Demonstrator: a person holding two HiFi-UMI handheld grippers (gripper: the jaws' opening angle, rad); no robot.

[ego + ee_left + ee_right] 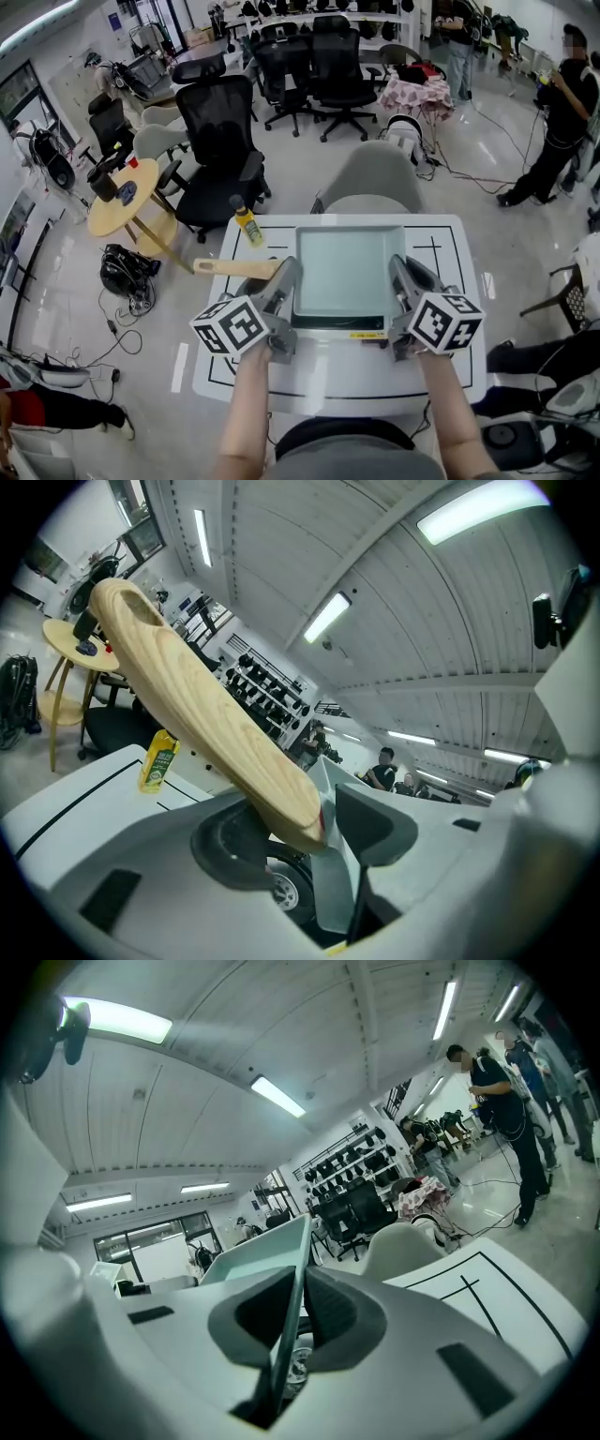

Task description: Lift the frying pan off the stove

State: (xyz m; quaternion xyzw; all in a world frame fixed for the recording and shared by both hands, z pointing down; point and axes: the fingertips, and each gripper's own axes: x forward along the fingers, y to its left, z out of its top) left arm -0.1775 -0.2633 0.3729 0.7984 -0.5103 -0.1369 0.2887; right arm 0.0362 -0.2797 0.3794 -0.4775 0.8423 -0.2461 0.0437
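The frying pan (342,272) is square and pale green, with a wooden handle (234,268) pointing left. It is over the stove, of which only the dark front edge (361,334) shows beneath its near side. My left gripper (287,277) is shut on the handle's base next to the pan. In the left gripper view the handle (197,705) rises slanting from between the jaws of the left gripper (314,832). My right gripper (400,275) is shut on the pan's right rim. The right gripper view shows that thin rim (292,1269) pinched between the right gripper's (298,1312) pads.
A yellow bottle (248,227) stands on the white table (450,375) just behind the handle. A grey chair (375,178) is at the table's far side. A black office chair (220,141) and a round wooden table (127,202) stand to the left. People stand at the far right.
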